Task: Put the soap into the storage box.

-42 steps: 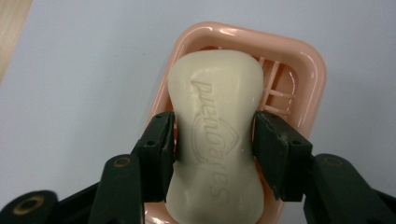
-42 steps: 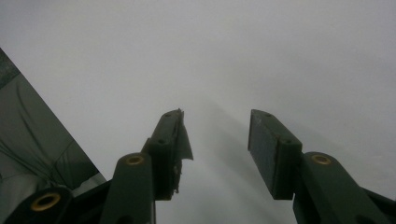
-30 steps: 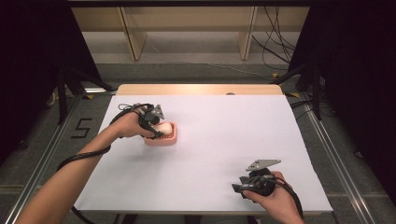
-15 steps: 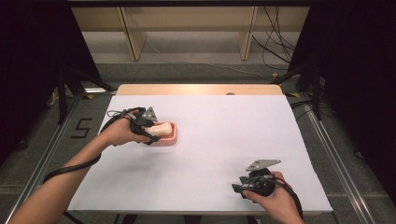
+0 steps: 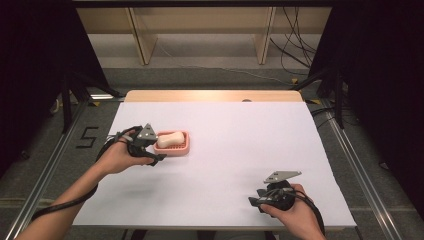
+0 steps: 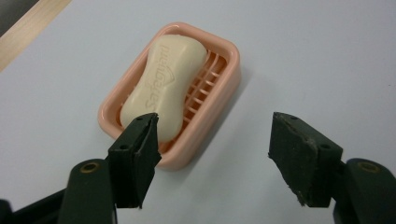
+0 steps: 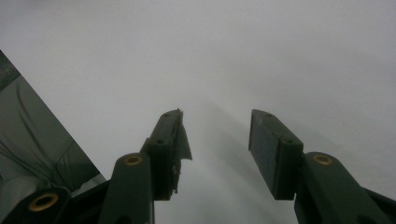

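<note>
Currently the left gripper (image 6: 212, 140) stands released, jaws spread wide with nothing between them. In the left gripper view one jaw tip overlaps the near end of the soap bar (image 6: 163, 88), whether it touches or merely hangs above cannot be told; the other jaw hangs over bare white table cover, apart from the dish. The bar is cream-coloured, waisted in the middle, with embossed lettering along its top. It lies lengthwise in a pink soap dish (image 6: 224, 88) with a slatted bottom, leaning toward one long side so that the slats show along the other.

From the high view the left gripper (image 5: 150, 142) sits just beside the dish (image 5: 182, 148) at its left end, held in the person's left hand (image 5: 117, 157). The dish rests on the left half of the white table cover (image 5: 230, 135), soap (image 5: 170, 138) inside it.

Right gripper (image 7: 215, 140): also released, jaws apart and empty, pointing along bare white cover. In the high view it (image 5: 257, 201) is near the front edge of the table, well apart from the dish, held in the right hand (image 5: 292, 212), grey three-cornered plate (image 5: 281, 175) on top.
</note>
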A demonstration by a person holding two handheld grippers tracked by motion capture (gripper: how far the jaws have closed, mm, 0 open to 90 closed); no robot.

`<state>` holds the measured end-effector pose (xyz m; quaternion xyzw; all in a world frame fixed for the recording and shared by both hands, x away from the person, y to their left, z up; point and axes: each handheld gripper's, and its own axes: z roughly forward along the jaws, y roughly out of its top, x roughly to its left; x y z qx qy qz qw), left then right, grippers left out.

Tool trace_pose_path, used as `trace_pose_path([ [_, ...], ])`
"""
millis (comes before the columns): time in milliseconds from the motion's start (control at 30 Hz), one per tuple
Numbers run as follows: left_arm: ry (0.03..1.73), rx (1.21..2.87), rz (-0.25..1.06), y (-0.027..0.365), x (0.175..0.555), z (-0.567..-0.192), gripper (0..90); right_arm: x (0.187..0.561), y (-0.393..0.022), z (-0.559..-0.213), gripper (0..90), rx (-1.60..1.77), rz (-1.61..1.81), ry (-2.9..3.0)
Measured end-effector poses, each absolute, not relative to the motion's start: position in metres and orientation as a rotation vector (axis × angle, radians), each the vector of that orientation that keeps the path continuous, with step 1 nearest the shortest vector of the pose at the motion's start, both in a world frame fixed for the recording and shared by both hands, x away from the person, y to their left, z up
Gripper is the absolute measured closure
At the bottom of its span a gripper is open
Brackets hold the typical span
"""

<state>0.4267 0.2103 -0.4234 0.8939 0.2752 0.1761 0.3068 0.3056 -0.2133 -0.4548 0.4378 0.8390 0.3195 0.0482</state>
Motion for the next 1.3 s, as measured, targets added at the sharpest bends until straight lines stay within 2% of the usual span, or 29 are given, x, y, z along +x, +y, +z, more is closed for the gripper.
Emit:
trace_pose_path([
  [400,0.798,2.313,0.524,0.243,0.376,-0.452,32.7,0.305,-0.211,-0.455,54.8,1.337,0.969,2.555],
  [700,0.904,2.3,0.46,0.265,0.348,-0.485,32.5,0.305,-0.21,-0.456,54.8,1.333,0.973,2.558],
  [867,0.947,2.276,0.496,0.274,0.345,-0.488,32.9,0.304,-0.208,-0.457,54.8,1.337,0.994,2.543],
  [1000,0.959,2.183,0.501,0.273,0.346,-0.484,33.6,0.304,-0.209,-0.457,54.6,1.329,1.004,2.536],
  [1167,0.993,2.18,0.493,0.274,0.346,-0.483,33.6,0.303,-0.21,-0.455,54.4,1.351,0.99,2.55],
  [1200,0.955,2.197,0.52,0.276,0.348,-0.483,33.6,0.303,-0.21,-0.455,54.4,1.351,0.99,2.551],
  [1300,0.997,2.169,0.484,0.275,0.346,-0.483,33.6,0.304,-0.209,-0.457,54.3,1.336,1.009,2.53],
])
